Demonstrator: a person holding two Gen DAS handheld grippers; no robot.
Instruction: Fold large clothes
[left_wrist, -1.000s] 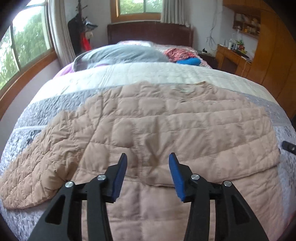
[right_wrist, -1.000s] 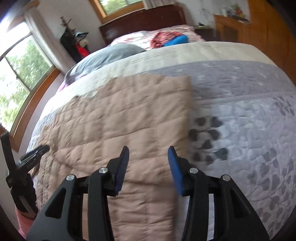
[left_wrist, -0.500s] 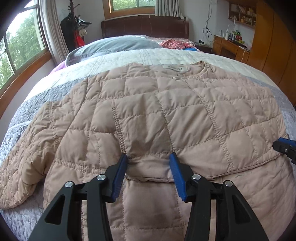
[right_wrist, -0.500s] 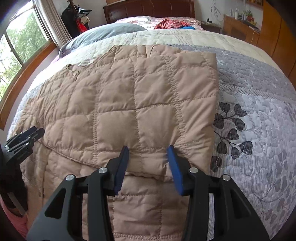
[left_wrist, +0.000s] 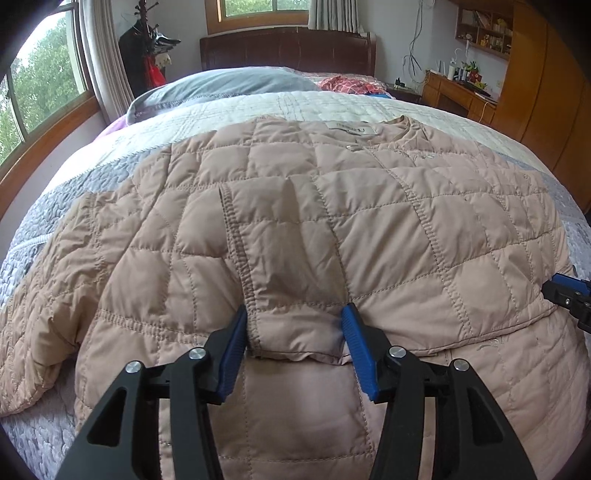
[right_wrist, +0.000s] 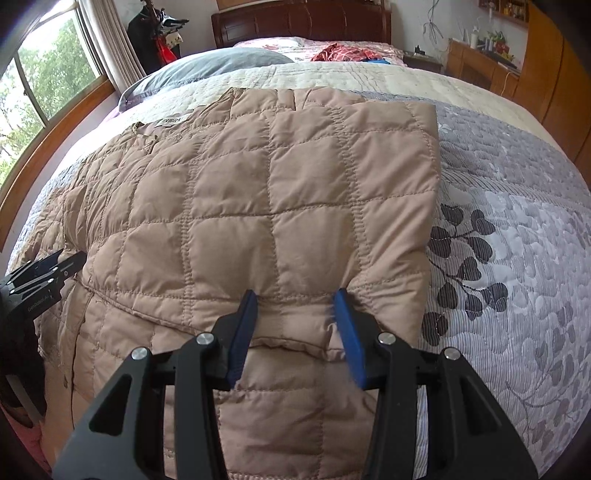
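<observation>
A beige quilted jacket (left_wrist: 295, 206) lies spread on the bed, its lower part folded up over the body, with the collar label toward the headboard. My left gripper (left_wrist: 293, 317) sits at the folded edge near the middle. Its jaws are opening, and the edge still spans between the blue pads (left_wrist: 232, 343) and touches them. My right gripper (right_wrist: 295, 299) is shut on the same folded edge near the jacket's right side (right_wrist: 406, 221). Each gripper shows at the edge of the other's view: the right gripper (left_wrist: 569, 295), the left gripper (right_wrist: 48, 273).
A grey leaf-patterned quilt (right_wrist: 498, 240) covers the bed, with a cream band (left_wrist: 258, 107) farther up. A grey pillow (left_wrist: 229, 85) and red cloth (left_wrist: 343, 83) lie near the dark headboard (left_wrist: 288, 48). Windows line the left wall, and a wooden desk and wardrobe (left_wrist: 524, 81) stand at the right.
Both grippers came down toward the bed and brought the folded edge down onto the jacket. The jacket now fills both views. The left jaws stand slightly wider.
</observation>
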